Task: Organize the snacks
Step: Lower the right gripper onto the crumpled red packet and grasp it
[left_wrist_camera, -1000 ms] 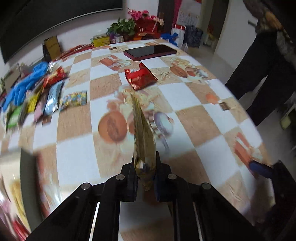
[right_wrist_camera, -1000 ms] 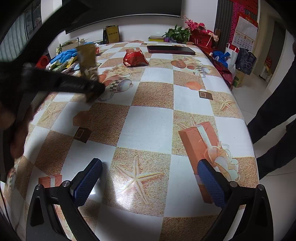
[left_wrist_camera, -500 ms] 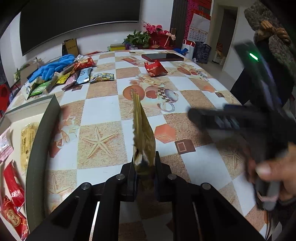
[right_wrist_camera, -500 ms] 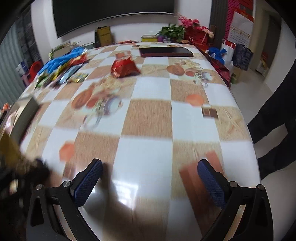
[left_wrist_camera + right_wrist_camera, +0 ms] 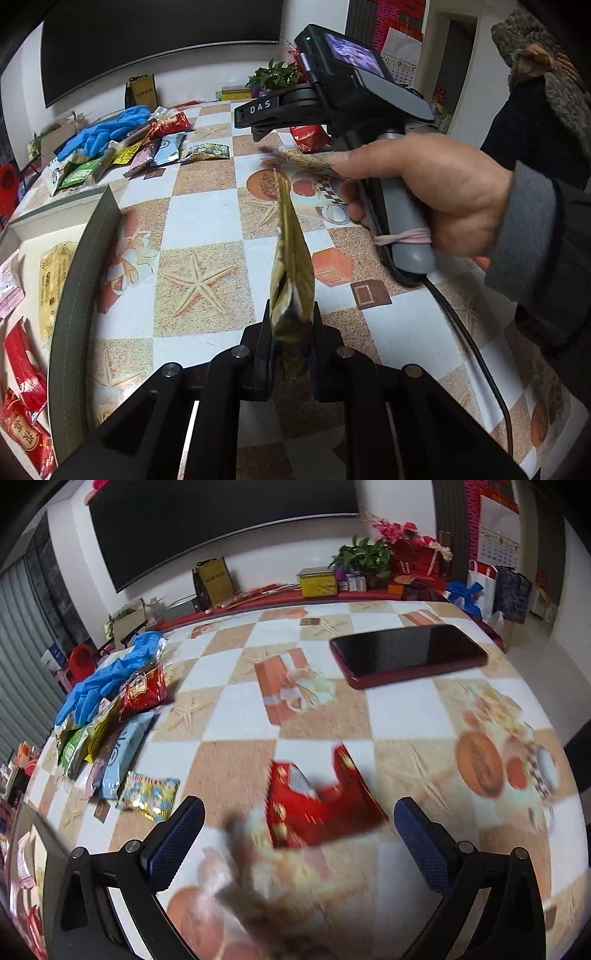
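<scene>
My left gripper is shut on a gold snack packet and holds it upright above the checkered table, just right of a grey box that holds red and yellow snacks. My right gripper is open and empty, its blue pads wide apart, hovering over a red snack packet on the table. That red packet also shows in the left wrist view, behind the right gripper's body. A row of loose snacks lies at the table's left.
Blue gloves lie on the snack pile. A dark phone in a red case lies at the far right of the table. A plant, flowers and boxes stand along the back edge. A person stands at the right.
My right gripper has swung forward across the table and now hovers over the red packet. My left gripper has pulled back towards the grey box with the gold packet still held.
</scene>
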`<act>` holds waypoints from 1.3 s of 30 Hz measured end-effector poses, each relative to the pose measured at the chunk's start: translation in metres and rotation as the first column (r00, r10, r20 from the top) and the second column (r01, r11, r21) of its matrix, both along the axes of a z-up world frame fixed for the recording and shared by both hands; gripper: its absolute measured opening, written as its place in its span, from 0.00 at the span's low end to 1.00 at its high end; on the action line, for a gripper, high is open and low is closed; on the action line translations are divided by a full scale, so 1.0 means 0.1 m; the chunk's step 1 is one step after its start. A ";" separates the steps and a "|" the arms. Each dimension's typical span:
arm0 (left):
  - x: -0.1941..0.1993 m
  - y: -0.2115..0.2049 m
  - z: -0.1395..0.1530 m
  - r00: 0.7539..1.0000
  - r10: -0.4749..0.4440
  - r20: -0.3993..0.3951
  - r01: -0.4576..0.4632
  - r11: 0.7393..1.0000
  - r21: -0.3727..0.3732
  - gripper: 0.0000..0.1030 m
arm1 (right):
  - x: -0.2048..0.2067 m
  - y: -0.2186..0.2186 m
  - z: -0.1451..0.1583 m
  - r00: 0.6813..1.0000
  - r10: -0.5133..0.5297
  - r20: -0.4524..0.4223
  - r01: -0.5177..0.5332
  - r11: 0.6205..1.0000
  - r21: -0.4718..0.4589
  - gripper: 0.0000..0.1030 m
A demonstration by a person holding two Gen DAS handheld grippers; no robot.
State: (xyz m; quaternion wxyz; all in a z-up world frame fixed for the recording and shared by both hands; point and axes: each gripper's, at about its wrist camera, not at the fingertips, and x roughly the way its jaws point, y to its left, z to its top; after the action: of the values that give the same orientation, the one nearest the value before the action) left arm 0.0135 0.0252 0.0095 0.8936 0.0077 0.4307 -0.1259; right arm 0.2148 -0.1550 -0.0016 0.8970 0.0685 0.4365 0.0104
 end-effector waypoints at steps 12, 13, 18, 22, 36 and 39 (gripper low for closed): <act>0.02 0.05 0.00 1.000 0.003 -0.006 -0.004 0.999 -0.036 0.16 | -0.78 -0.05 0.05 0.991 0.130 0.010 -0.129 0.987 -0.093 0.45; 0.02 0.05 0.00 1.000 0.004 -0.007 -0.004 0.999 -0.039 0.16 | -1.03 -0.05 0.05 0.989 0.149 0.006 -0.147 0.983 -0.108 0.45; 0.02 0.08 0.00 1.000 0.011 -0.006 -0.012 0.999 -0.042 0.16 | -1.88 0.05 0.05 0.975 0.222 -0.013 -0.221 0.964 -0.149 0.45; 0.01 0.14 0.00 1.000 0.029 -0.011 -0.029 0.997 -0.066 0.16 | -2.18 0.17 0.03 0.974 0.226 -0.020 -0.227 0.961 -0.159 0.74; -0.02 0.18 0.00 0.999 0.032 -0.017 -0.033 0.995 -0.095 0.16 | -2.36 -0.22 0.04 0.999 0.049 -0.001 -0.049 0.998 0.030 0.99; -0.02 0.18 0.00 0.999 0.035 -0.016 -0.036 0.995 -0.094 0.16 | -2.30 -0.12 0.02 0.999 0.047 -0.025 -0.048 0.998 -0.043 0.99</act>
State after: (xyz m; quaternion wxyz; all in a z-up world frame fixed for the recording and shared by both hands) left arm 0.0115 0.0436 0.0099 0.8919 -0.0429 0.4310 -0.1303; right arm -0.0153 -0.1667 0.0008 0.8926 0.0385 0.4487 0.0213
